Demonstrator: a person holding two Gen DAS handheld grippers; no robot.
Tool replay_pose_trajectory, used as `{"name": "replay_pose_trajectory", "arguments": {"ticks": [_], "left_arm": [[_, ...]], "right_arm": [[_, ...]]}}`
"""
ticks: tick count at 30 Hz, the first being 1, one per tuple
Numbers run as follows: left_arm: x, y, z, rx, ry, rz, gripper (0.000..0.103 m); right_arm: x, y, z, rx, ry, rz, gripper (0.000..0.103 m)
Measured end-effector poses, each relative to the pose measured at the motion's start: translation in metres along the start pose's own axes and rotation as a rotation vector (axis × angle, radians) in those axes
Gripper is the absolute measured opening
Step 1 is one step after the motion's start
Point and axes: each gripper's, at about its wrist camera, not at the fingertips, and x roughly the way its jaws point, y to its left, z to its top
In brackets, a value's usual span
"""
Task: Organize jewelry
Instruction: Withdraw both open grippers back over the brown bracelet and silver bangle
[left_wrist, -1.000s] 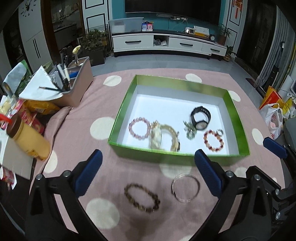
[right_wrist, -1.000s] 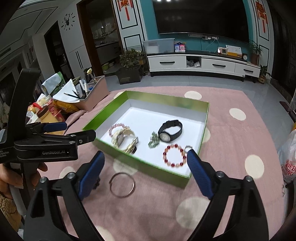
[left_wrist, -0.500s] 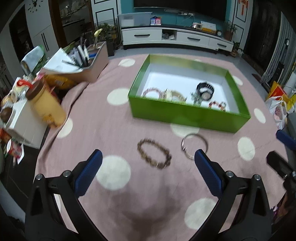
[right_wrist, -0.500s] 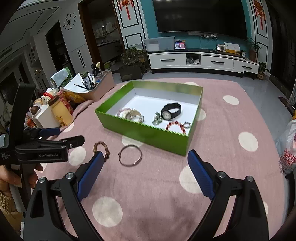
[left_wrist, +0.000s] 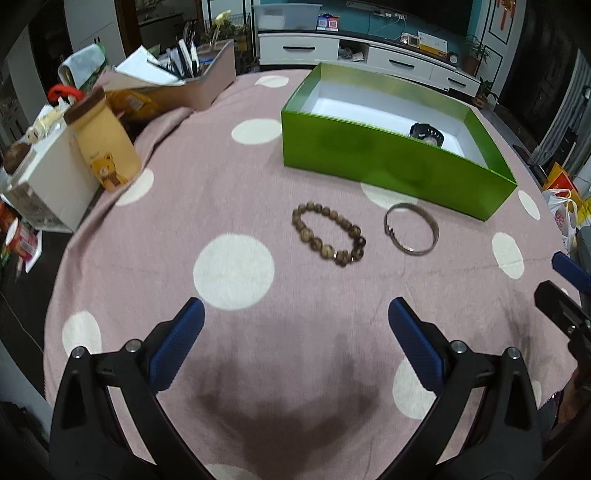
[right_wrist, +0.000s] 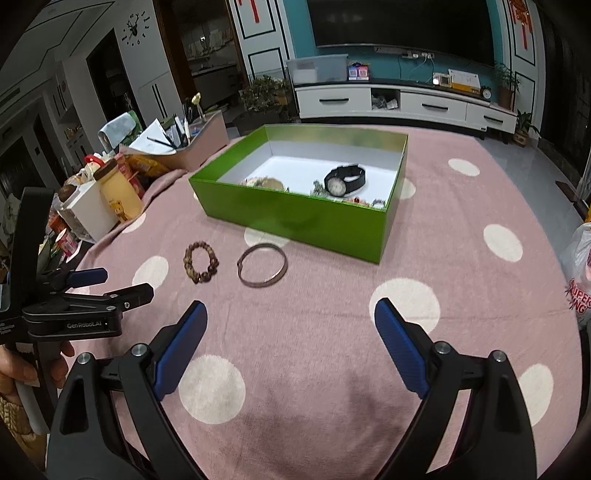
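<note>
A pink cloth with white polka dots (left_wrist: 236, 206) covers the table; on it stands an open green cardboard box with a white floor (right_wrist: 295, 218), holding a black wristwatch (right_wrist: 344, 180) and other pieces half hidden by the near wall; just before the box lie a plain thin silver metal bangle (left_wrist: 412, 233) and, beside it, a brown wooden bead bracelet (left_wrist: 327, 233). The left gripper (left_wrist: 295, 341) and right gripper (right_wrist: 291, 345) hang spread wide, holding nothing, well short of both. The bangle lies flat, so I judge a shallow pinch could skid off it or bunch the cloth; the beads could roll from the pads.
</note>
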Motion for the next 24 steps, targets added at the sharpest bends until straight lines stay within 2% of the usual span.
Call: {"name": "replay_pose_trajectory", "arguments": {"ticks": [10,24], "left_arm": [[0.014,0.01,-0.013,-0.05,0.045,-0.037,0.101],[0.035,0.016,0.002,-0.105,0.057,-0.07,0.099]], "right_arm": [[0.025,0.003,-0.01,-0.002,0.057,0.014,0.092],[0.047,-0.003,-0.008,0.021,0.087,0.035,0.092]]}}
